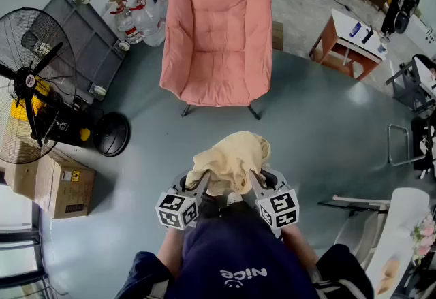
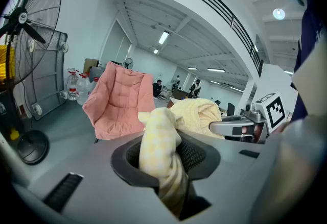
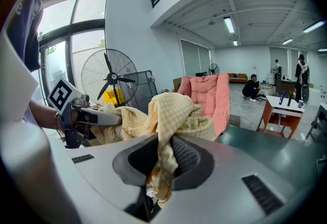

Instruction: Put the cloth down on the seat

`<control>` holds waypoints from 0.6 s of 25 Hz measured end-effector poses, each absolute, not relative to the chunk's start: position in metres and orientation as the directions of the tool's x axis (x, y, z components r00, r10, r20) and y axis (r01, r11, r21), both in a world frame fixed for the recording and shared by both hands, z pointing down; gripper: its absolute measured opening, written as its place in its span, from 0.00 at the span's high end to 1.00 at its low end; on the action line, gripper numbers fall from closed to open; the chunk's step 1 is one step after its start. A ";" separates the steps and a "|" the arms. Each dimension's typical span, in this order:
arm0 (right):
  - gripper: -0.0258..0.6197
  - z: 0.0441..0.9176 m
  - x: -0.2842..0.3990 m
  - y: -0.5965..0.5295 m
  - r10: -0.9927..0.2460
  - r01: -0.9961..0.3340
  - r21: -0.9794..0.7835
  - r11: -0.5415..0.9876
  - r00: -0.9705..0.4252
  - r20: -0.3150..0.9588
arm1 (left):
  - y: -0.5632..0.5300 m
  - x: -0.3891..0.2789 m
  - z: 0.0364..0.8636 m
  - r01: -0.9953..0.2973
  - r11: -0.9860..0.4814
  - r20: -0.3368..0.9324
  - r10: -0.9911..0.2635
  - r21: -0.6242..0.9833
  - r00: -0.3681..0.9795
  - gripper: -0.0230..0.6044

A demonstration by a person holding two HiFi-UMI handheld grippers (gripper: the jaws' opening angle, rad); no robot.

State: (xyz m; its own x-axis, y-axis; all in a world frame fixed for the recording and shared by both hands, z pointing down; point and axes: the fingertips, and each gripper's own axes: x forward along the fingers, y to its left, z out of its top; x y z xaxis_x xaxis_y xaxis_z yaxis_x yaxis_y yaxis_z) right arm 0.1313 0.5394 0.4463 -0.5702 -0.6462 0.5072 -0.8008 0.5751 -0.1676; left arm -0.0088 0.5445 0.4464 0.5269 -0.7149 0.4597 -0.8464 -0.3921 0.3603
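Note:
A pale yellow checked cloth [image 1: 230, 158] is bunched up in the air between both grippers, close to the person's chest. My left gripper [image 1: 202, 184] is shut on one fold of the cloth [image 2: 159, 152]; my right gripper [image 1: 253, 182] is shut on another fold [image 3: 164, 152]. Ahead on the floor stands a pink padded chair [image 1: 216, 39] with its seat [image 1: 216, 83] bare, about a metre beyond the cloth. The chair [image 2: 118, 101] appears left of centre in the left gripper view, and the chair [image 3: 209, 96] sits behind the cloth in the right gripper view.
A big black floor fan [image 1: 37, 90] and a grey cart [image 1: 85, 39] stand left of the chair, with water jugs [image 1: 139, 18] behind. Cardboard boxes [image 1: 65, 189] lie at the left. A small table [image 1: 347, 42] and people are at the far right.

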 end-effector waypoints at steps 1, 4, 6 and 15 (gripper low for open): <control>0.83 0.448 0.133 0.540 -0.645 -0.800 -0.176 0.573 -0.573 0.506 | 0.545 -0.007 0.447 -0.851 -0.393 0.463 -0.717 0.349 0.521 0.77; 0.83 0.451 0.136 0.541 -0.645 -0.806 -0.198 0.558 -0.572 0.507 | 0.546 -0.004 0.448 -0.859 -0.401 0.471 -0.720 0.318 0.510 0.77; 0.83 0.453 0.134 0.542 -0.653 -0.816 -0.200 0.542 -0.559 0.511 | 0.545 -0.006 0.446 -0.854 -0.415 0.464 -0.718 0.313 0.519 0.77; 0.83 0.443 0.107 0.525 -0.725 -0.865 -0.196 0.462 -0.495 0.478 | 0.524 -0.048 0.441 -0.823 -0.466 0.409 -0.715 0.326 0.567 0.77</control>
